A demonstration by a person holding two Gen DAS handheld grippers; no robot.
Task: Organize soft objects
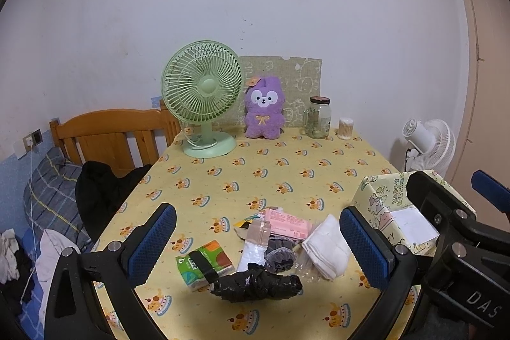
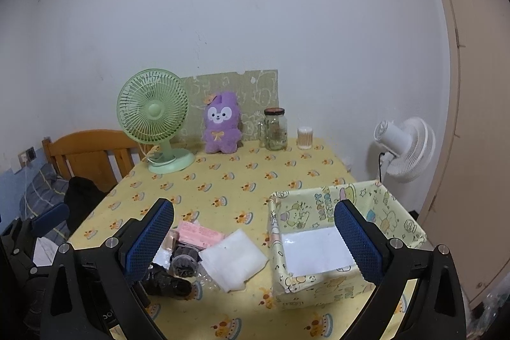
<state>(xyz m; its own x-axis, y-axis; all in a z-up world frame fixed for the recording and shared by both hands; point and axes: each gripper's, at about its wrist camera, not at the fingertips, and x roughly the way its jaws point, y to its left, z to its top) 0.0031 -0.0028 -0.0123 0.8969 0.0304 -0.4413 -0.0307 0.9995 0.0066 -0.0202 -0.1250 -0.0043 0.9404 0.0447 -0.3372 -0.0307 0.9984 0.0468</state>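
A pile of soft items lies on the yellow tablecloth [image 1: 255,174]: a black bundle [image 1: 258,284], a green tissue pack [image 1: 205,263], a white folded cloth [image 1: 326,246], a pink pack [image 1: 287,225] and a grey sock [image 1: 280,257]. A cartoon-printed box [image 2: 318,247] stands open to the right of the pile, with only a white liner showing inside. My left gripper [image 1: 258,244] is open above the pile. My right gripper [image 2: 253,241] is open, between the white cloth [image 2: 232,260] and the box. A purple plush [image 1: 264,109] sits at the back.
A green fan [image 1: 202,97], a glass jar [image 1: 317,118] and a cotton swab tub [image 1: 345,128] stand along the back edge. A white fan [image 2: 404,148] stands beyond the table's right side. A wooden chair [image 1: 111,136] and a bed with clothes are at the left.
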